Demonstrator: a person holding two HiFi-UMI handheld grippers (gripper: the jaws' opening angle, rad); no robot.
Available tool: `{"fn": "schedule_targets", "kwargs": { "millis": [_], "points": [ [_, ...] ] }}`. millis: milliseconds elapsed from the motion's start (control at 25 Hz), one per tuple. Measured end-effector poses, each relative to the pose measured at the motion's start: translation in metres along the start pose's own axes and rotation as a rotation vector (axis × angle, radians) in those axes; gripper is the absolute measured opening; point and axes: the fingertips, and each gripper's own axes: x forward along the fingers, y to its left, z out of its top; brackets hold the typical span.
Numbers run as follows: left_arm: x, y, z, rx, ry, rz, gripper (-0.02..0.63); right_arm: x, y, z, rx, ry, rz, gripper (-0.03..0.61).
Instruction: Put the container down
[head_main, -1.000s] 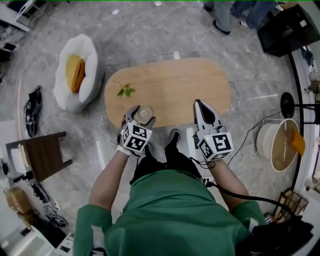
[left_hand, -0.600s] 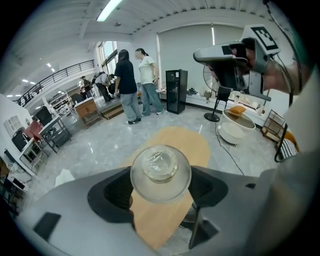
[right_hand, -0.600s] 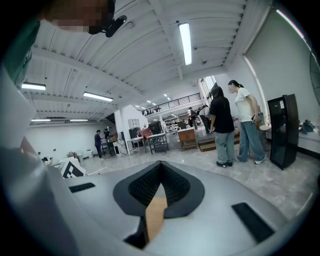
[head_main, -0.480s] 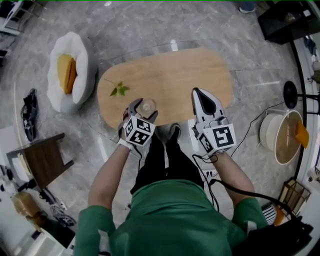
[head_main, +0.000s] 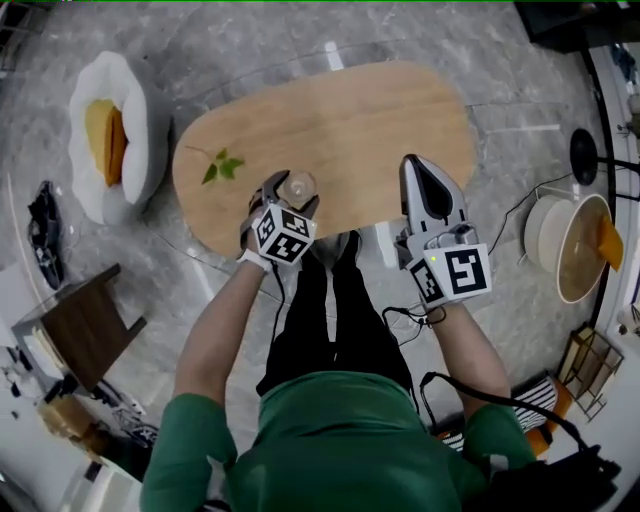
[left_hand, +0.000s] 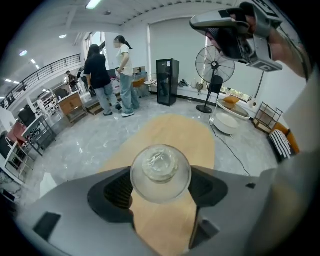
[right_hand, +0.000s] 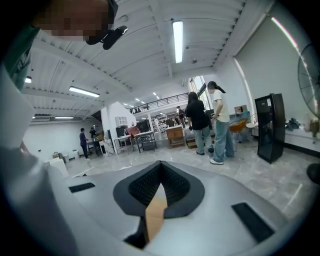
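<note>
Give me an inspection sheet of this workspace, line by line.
Surface: oval wooden table, light top.
Job's things: clear glass container, held over the table's near edge; whether it touches the top cannot be told.
Clutter: green leaf sprig lying on the table.
Grippers: left claw shut on the container; right claw shut, empty, near the table's edge.
Cables: black cable running back from the right claw.
Surroundings: white seat with orange cushion, dark stool, standing fan, people standing far off.
</note>
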Motion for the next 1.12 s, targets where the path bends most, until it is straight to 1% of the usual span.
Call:
{"fn": "schedule_targets", "kwargs": {
  "millis": [200,640,800,1000,1120],
  "points": [
    [0.044,0.004,-0.008,0.01,0.002,-0.02,0.339,0.0,-0.013,-0.028,0.041,0.044,-0.04,0.014],
    [0.127,0.008,-0.018,0.063,0.046,-0.027,0.339,0.002,-0.036,-0.069,0.08,0.115,-0.068,0.014],
    [0.148,0.01,-0.03,0.108,0.064,-0.033,0.339,0.008,-0.041,-0.087,0.1,0.141,-0.076,0.014],
    [0.172,0.015,-0.045,0.133,0.087,-0.034,0.339,0.017,-0.043,-0.109,0.118,0.173,-0.076,0.014],
    [0.181,0.012,-0.052,0.136,0.1,-0.052,0.339,0.019,-0.038,-0.117,0.125,0.2,-0.062,0.014]
  ]
}}
